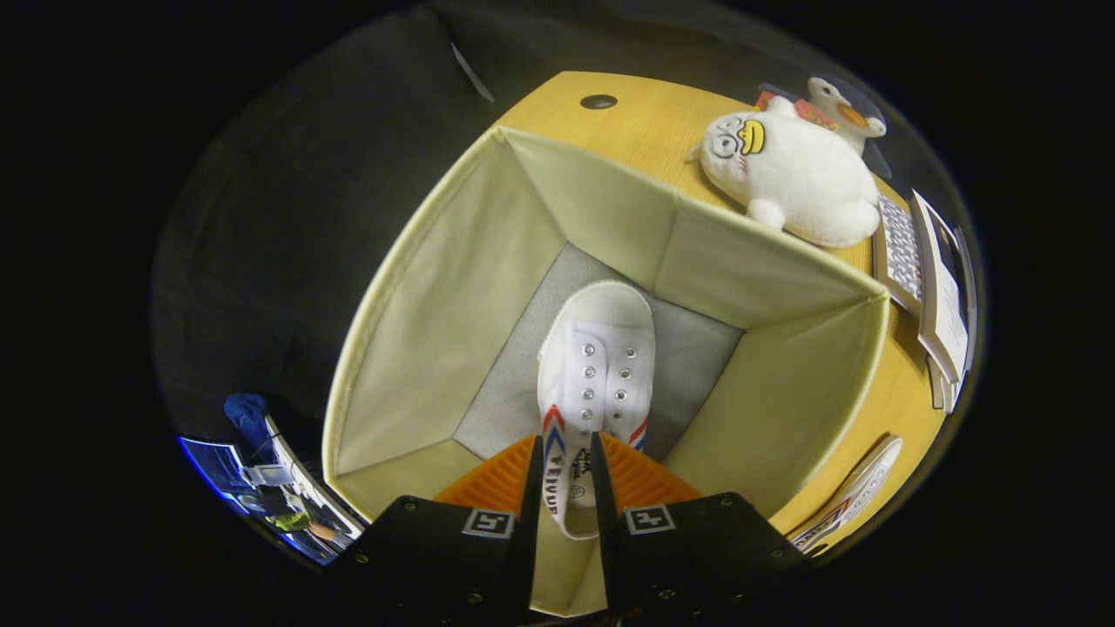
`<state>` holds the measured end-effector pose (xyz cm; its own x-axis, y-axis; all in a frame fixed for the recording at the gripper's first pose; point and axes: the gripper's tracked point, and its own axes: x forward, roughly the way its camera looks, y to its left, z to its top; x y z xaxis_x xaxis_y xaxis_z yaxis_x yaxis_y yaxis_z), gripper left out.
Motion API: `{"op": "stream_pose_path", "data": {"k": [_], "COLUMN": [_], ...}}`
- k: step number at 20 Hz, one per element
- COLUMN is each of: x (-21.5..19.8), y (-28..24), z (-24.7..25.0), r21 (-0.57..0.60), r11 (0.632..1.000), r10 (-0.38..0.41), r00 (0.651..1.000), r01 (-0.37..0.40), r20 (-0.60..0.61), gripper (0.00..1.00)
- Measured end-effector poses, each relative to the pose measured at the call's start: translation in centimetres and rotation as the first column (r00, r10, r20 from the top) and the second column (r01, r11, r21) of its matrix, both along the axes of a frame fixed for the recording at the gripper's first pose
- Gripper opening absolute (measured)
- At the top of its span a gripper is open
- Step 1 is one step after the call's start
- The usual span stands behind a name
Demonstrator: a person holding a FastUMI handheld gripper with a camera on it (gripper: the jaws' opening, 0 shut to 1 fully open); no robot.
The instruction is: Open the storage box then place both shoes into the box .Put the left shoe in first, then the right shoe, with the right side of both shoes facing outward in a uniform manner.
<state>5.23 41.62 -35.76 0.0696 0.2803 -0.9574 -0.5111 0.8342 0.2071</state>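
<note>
The open storage box (435, 331), cream fabric with a grey floor, stands on the wooden table (610, 139). A white canvas shoe (601, 357) with red and blue chevrons hangs toe-down inside the box, over the grey floor. My gripper (566, 461) is shut on the shoe's tongue, both fingers pressed against it from either side. The second white shoe (849, 496) lies on the table outside the box, beside its right wall, partly hidden by that wall.
A white plush duck (797, 174) lies on the table beyond the box, with a small penguin figure (841, 104) behind it. A keyboard (902, 248) and stacked papers (945, 296) sit to the right. A round cable hole (598, 101) marks the far tabletop.
</note>
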Motion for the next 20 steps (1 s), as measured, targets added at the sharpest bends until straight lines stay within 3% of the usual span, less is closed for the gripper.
{"op": "stream_pose_path", "data": {"k": [1, 2, 10, 11, 20], "x": [0.1, 0.3, 1.7, 1.7, 1.2], "y": [-0.1, -0.5, -5.6, -6.8, -18.6], "z": [1.2, 2.0, 9.4, 10.7, 10.9], "r21": [0.011, 0.018, 0.131, 0.142, 0.154], "r11": [1.000, 1.000, 0.991, 0.989, 0.972], "r10": [0.004, 0.006, -0.052, -0.063, -0.201], "r00": [1.000, 1.000, 0.991, 0.990, 0.969], "r01": [-0.004, -0.007, 0.036, 0.045, 0.179], "r20": [0.007, 0.023, 0.121, 0.127, 0.146], "gripper": [0.49, 0.57, 0.66, 0.77, 0.79]}}
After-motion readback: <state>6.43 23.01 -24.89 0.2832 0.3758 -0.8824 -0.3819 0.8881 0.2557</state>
